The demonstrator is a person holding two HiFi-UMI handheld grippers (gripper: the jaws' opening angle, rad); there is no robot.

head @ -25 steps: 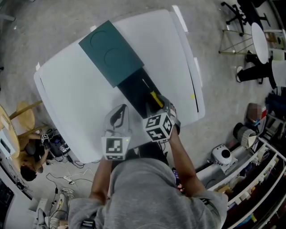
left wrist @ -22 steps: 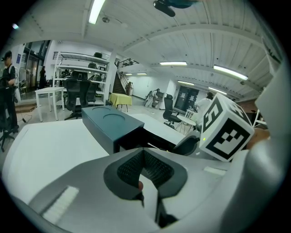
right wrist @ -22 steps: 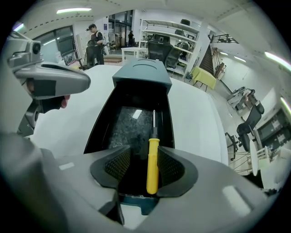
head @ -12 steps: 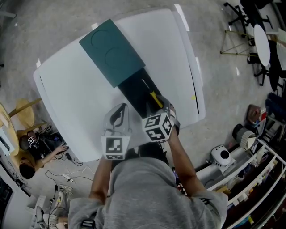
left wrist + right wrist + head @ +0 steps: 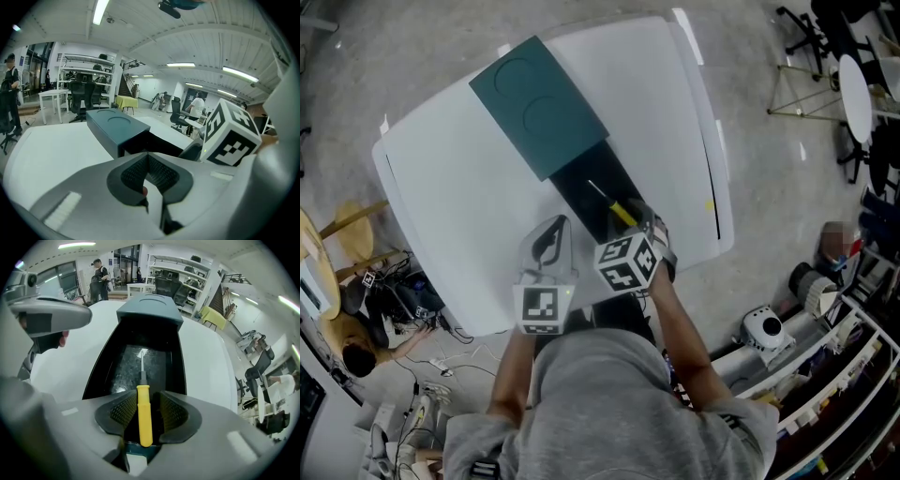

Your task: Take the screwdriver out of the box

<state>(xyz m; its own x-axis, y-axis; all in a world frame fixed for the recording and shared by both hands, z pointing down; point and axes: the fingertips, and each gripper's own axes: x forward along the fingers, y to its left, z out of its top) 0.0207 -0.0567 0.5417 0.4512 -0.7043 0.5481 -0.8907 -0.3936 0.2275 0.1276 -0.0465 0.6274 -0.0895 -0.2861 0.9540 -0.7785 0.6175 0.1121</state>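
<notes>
Your right gripper (image 5: 143, 401) has its jaws closing around the screwdriver (image 5: 144, 420). The smooth, round yellow plastic handle lies lengthwise between the two dark, ribbed pads. A thin dark gap shows on at least one side of it, so the pads are not yet clenched on it. The thin grey metal shaft points away from you over the open tray (image 5: 101, 366) of the box. The tray is a long, black, straight-walled trough with a glossy, speckled floor, and the screwdriver is over its near end.

At the far end, the tray runs into the box's teal sleeve (image 5: 149, 308), a matte rectangular shell. From the head view, the sleeve (image 5: 537, 105) shows two shallow round recesses pressed into its top. The tray (image 5: 581, 192) sticks out of it toward you, with the yellow handle (image 5: 623, 211) at its near end, right by the right gripper (image 5: 636, 220).

Your left gripper (image 5: 147, 161) is clenched on nothing, its meshed pads meeting at the tips. In the head view it (image 5: 551, 230) sits over the bare desk just left of the tray, apart from it.

The desk (image 5: 450, 187) is a smooth, pale grey slab with rounded corners, and the box lies diagonally across it.
</notes>
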